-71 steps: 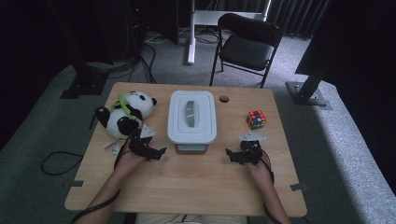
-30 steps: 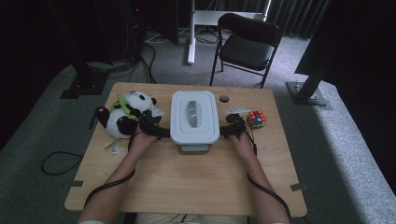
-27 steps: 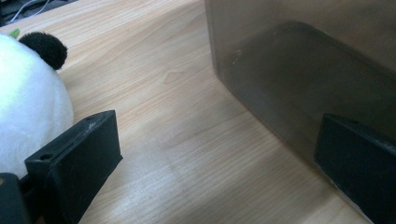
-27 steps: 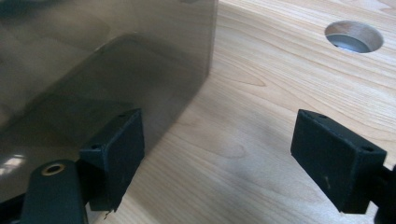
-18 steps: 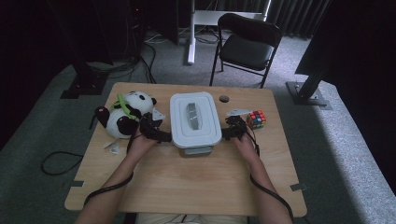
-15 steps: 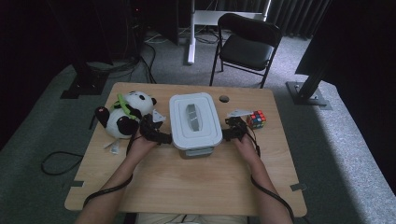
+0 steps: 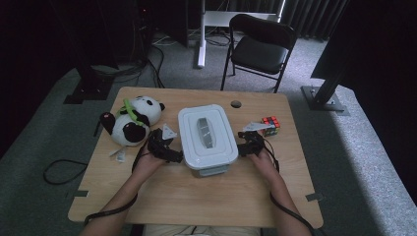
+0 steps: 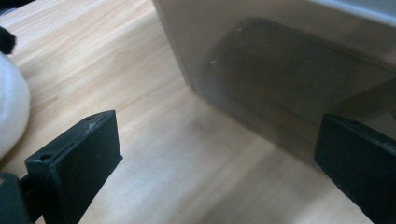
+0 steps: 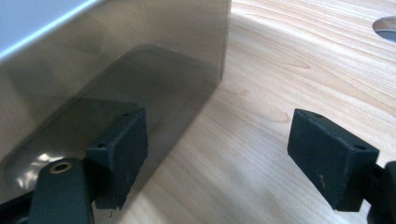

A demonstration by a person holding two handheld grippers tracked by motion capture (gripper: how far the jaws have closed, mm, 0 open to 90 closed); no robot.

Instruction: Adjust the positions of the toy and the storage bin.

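The white lidded box [image 7: 205,139] sits in the middle of the counter [image 7: 162,196]. Both hands have moved in from the near edge. Now the left gripper [image 7: 166,149] is at the box's 9 o'clock side and the right gripper [image 7: 250,143] at its 3 o'clock side. Both sets of fingers are spread wide, holding nothing. I think they are getting ready to squeeze or lift the box together.

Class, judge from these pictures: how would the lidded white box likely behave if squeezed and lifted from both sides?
The white box looks rigid, so probably won't flex. Its smooth, glossy side wall may slip between pads. Translucent walls suggest light plastic; its contents cannot be told.
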